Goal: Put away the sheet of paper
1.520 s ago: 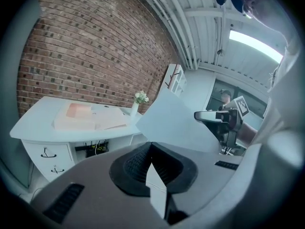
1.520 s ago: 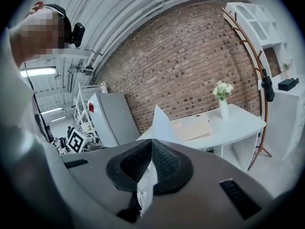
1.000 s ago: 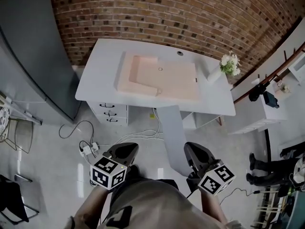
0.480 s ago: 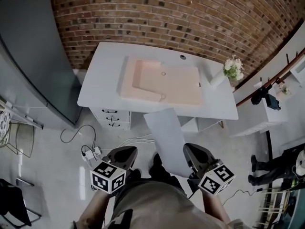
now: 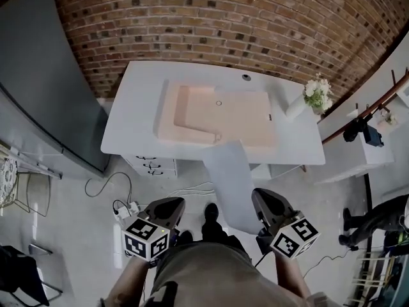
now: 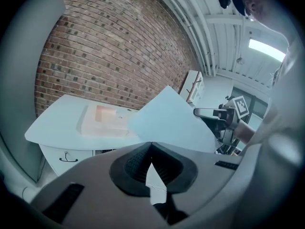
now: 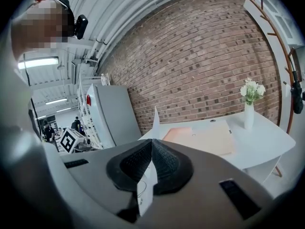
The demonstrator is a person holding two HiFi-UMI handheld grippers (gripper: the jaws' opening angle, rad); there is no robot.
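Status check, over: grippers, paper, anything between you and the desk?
Right gripper shut on sheet of paper; left gripper shut, empty. Sheet held in the air, short of the desk. Path to desk looks open.

Editor: What's the desk made of?
Photographer: The desk [image 5: 134, 104] has a smooth, matt white top. The pad [image 5: 246, 117] on it is matt and peach-toned, like card. The wall [image 5: 223, 24] is rough red brick with pale mortar.
Editor: And the sheet?
Photographer: The sheet of paper [image 5: 231, 184] is thin, smooth, matt. The right gripper [image 7: 151, 141] is matt grey plastic, its fingers [image 7: 167, 162] lined with finely ribbed black rubber — the left gripper [image 6: 151, 143] alike. The floor [image 5: 77, 235] has a pale sheen.
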